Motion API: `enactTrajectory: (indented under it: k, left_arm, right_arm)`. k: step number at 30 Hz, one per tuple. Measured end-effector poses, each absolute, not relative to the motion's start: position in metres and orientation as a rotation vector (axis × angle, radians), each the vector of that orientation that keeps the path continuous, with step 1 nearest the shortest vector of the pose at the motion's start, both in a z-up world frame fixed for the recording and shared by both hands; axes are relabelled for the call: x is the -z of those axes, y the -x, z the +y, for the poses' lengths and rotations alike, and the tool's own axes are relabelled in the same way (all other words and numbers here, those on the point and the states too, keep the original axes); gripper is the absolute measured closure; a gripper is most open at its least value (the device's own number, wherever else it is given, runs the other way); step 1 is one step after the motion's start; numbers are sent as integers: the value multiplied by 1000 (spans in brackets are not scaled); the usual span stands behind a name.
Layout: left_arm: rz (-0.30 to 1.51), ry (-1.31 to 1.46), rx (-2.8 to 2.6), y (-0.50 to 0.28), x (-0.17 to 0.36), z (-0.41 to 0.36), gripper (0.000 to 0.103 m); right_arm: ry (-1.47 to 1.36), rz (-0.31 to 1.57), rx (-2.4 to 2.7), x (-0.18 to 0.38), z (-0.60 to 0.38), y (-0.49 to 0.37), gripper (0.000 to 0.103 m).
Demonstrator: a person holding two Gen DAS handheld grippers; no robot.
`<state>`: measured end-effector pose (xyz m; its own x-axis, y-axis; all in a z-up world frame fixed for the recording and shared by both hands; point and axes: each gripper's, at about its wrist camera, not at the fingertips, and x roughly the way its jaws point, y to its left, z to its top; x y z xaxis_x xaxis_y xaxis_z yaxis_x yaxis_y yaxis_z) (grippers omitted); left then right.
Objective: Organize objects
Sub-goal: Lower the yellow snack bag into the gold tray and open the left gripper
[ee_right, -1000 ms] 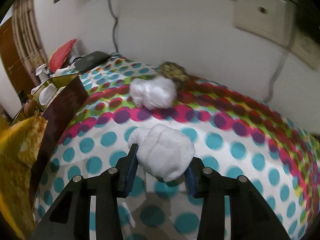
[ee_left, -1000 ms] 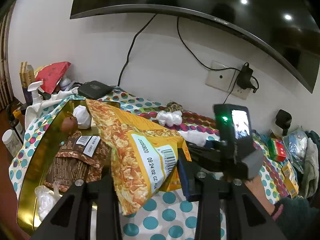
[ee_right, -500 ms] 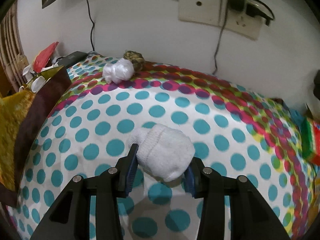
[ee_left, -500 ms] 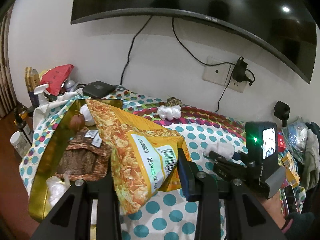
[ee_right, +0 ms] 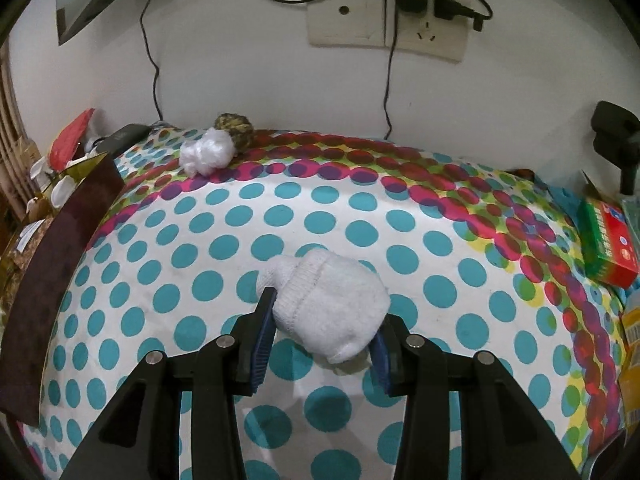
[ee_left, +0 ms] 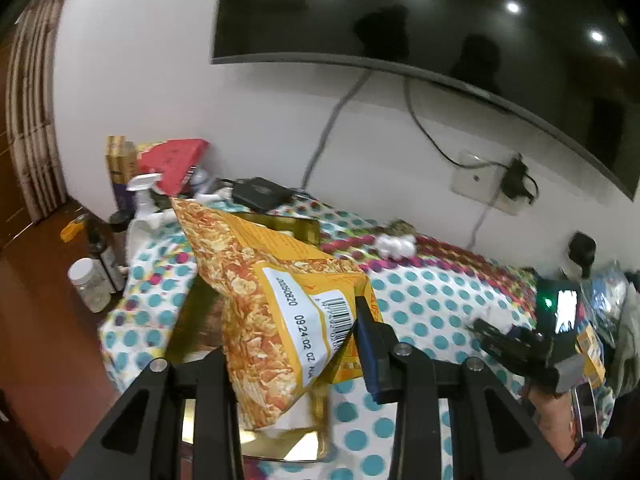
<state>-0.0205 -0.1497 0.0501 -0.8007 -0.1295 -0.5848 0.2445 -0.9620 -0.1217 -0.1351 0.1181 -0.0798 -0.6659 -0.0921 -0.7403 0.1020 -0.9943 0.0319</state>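
Observation:
My left gripper point(ee_left: 296, 344) is shut on a yellow-orange snack bag point(ee_left: 272, 292) and holds it up above the gold tin point(ee_left: 256, 440) at the table's left end. My right gripper point(ee_right: 320, 332) is shut on a rolled white sock point(ee_right: 332, 304) and holds it just above the polka-dot tablecloth point(ee_right: 320, 216). The right gripper also shows at the right of the left wrist view point(ee_left: 492, 328). A white plastic wad point(ee_right: 206, 152) and a camouflage ball point(ee_right: 236, 130) lie near the wall.
The tin's dark side point(ee_right: 52, 256) stands at the left of the right wrist view. A red-green box point(ee_right: 608, 240) lies at the right. Bottles and a spray bottle point(ee_left: 144, 200) crowd the left end. A TV point(ee_left: 440, 20) hangs above; cables run to a wall socket point(ee_right: 384, 16).
The left gripper has pulled back and up with the snack bag, away from the tin. The right gripper has drawn back from the wall with the sock, towards the table's right front.

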Motion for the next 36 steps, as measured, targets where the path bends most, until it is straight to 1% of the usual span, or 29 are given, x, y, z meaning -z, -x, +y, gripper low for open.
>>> enactTrajectory:
  k: [4, 8, 13, 21, 26, 35, 36]
  left_arm:
    - [335, -863, 2742, 17, -68, -187, 67]
    - [302, -844, 2716, 22, -85, -212, 67]
    - [377, -903, 2737, 46, -88, -233, 67]
    - [404, -1047, 2744, 127, -62, -239, 67]
    - [375, -1160, 2715, 178, -34, -238, 67]
    - [401, -1274, 2722, 225, -3, -239, 67]
    - [407, -1280, 2724, 226, -1, -240, 65]
  right_arm:
    - [-1230, 37, 2782, 80, 116, 134, 63]
    - [-1226, 60, 2782, 79, 114, 134, 63]
    - [-1245, 25, 2775, 81, 118, 136, 63]
    - [-1261, 8, 2769, 83, 121, 138, 62]
    - [-1270, 21, 2766, 84, 119, 139, 62]
    - [-1274, 14, 2762, 85, 119, 140, 62]
    - [-1274, 17, 2762, 85, 119, 140, 62]
